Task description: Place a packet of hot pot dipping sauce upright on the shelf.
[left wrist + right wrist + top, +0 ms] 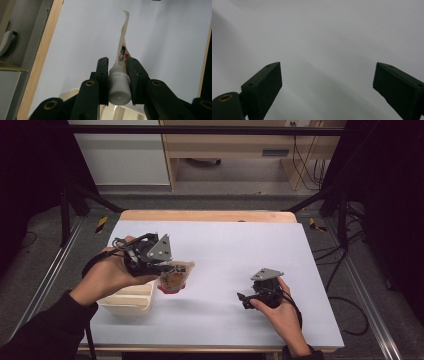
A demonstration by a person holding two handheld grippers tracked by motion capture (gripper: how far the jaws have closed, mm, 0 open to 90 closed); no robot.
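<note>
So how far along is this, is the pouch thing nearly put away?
Done: the left gripper has the pouch lifted, its jaws clamped at the white cap. In hand: the pouch hangs just right of the cream bin, not inside it. Left: probably lowering it into the bin. The right gripper waits open above the table.

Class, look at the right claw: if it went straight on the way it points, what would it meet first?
Probably the pale lilac-white table surface: the right claw, jaws wide apart and holding nothing, faces only that; depth is unclear.
</note>
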